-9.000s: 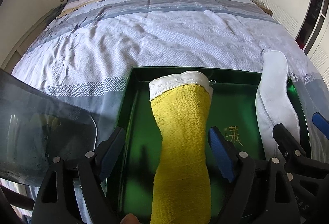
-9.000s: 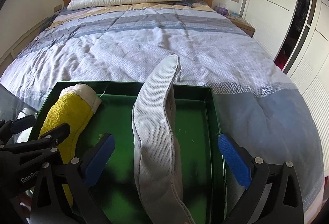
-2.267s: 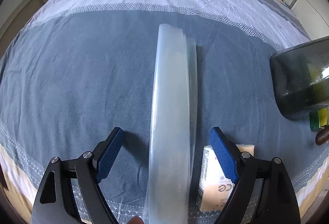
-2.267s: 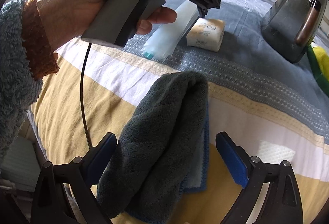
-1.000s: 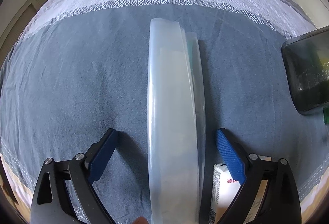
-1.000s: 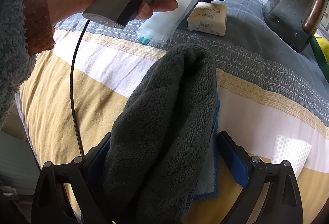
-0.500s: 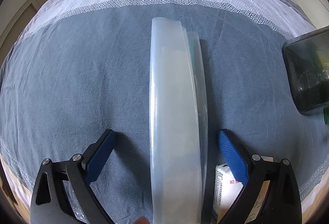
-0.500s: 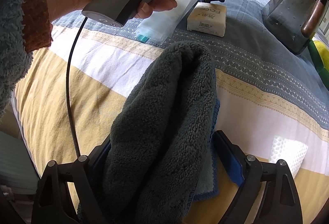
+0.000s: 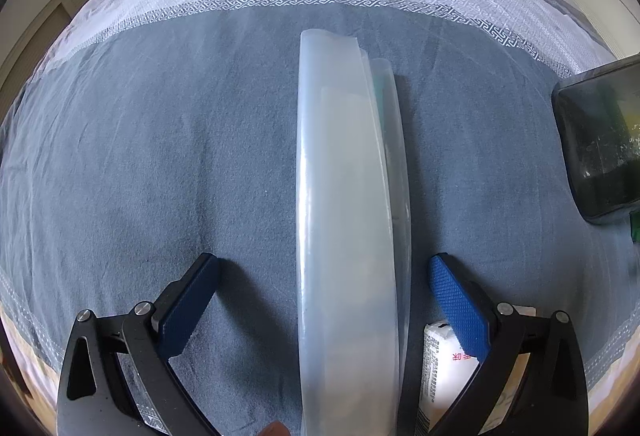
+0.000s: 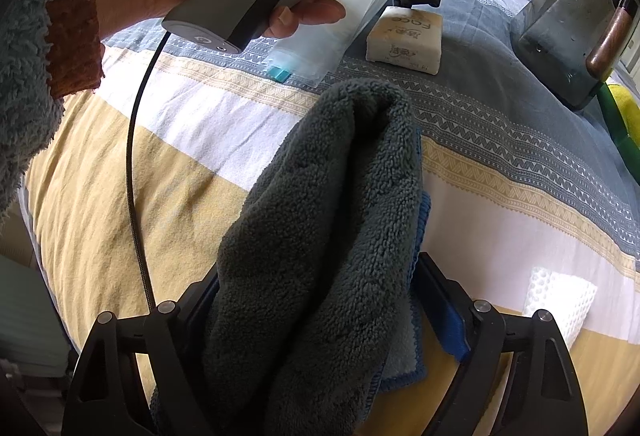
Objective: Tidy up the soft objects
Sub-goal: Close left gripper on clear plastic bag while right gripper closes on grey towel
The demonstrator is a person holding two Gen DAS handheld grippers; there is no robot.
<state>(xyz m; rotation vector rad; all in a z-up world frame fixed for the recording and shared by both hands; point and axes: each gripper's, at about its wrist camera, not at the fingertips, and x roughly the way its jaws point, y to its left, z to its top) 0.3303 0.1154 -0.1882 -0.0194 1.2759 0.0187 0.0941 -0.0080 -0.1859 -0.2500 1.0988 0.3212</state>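
Right wrist: tongs (image 10: pixel 320 300) clamp grey towel (image 10: pixel 320 236) | left tongs (image 9: pixel 324 300) wide (straddling clear pouch (image 9: pixel 348 216))

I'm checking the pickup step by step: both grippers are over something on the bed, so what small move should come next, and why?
Probably close the left gripper on the clear plastic bag. Its fingers stand wide apart on either side of the bag, touching nothing, while the right gripper already presses on the grey towel. Once both hold, lifting them together seems sensible.
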